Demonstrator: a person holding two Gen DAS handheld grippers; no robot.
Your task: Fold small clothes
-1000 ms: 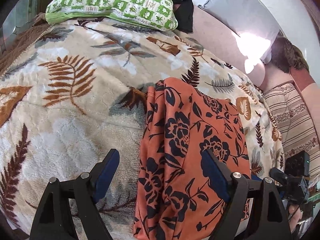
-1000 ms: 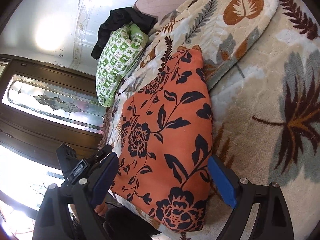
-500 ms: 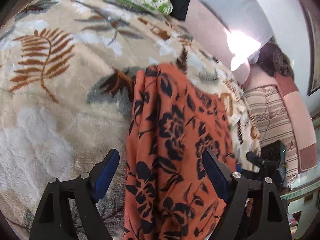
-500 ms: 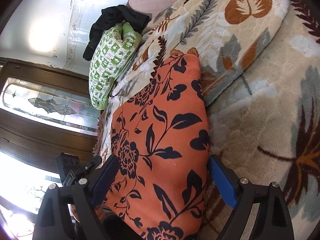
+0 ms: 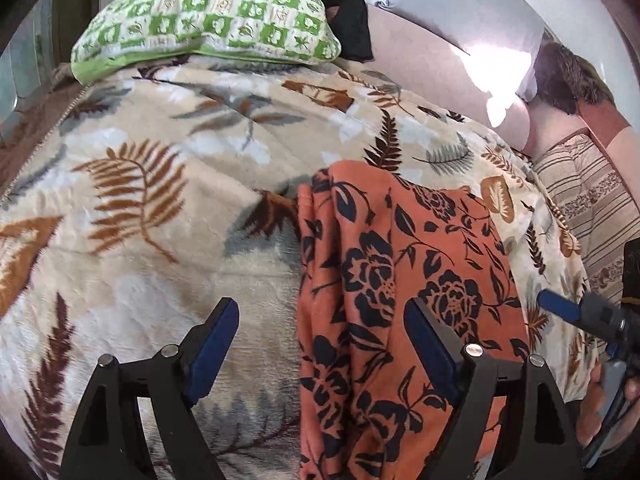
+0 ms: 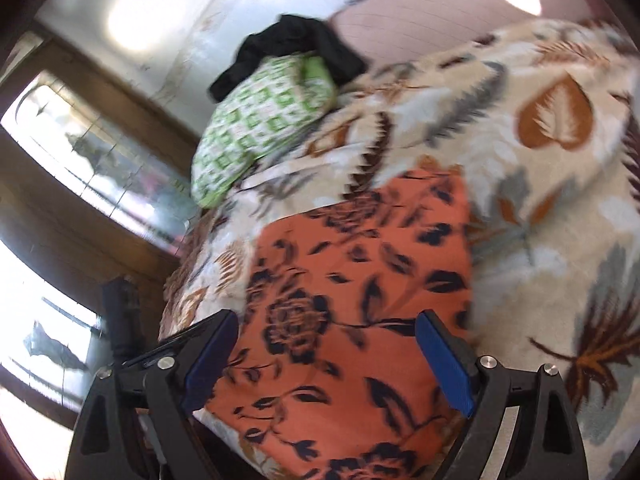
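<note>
An orange cloth with dark blue flowers point(image 5: 404, 280) lies folded in a long strip on the leaf-patterned blanket point(image 5: 152, 208). My left gripper point(image 5: 320, 344) is open above the cloth's near left edge, empty. The cloth also shows in the right wrist view point(image 6: 360, 296). My right gripper point(image 6: 328, 356) is open over the cloth's near end, empty. The right gripper's blue pad shows in the left wrist view point(image 5: 560, 308) at the far right, beside the cloth.
A green and white checked pillow point(image 5: 208, 20) lies at the head of the bed with a black garment point(image 5: 344, 4) behind it. A grey pillow point(image 5: 460, 12) and a striped cushion point(image 5: 592, 208) lie to the right. Wooden doors with glass point(image 6: 92, 168) stand left.
Both grippers have pulled back and up from the cloth; the right wrist view has swung and is blurred. The cloth lies as before. Both stay open.
</note>
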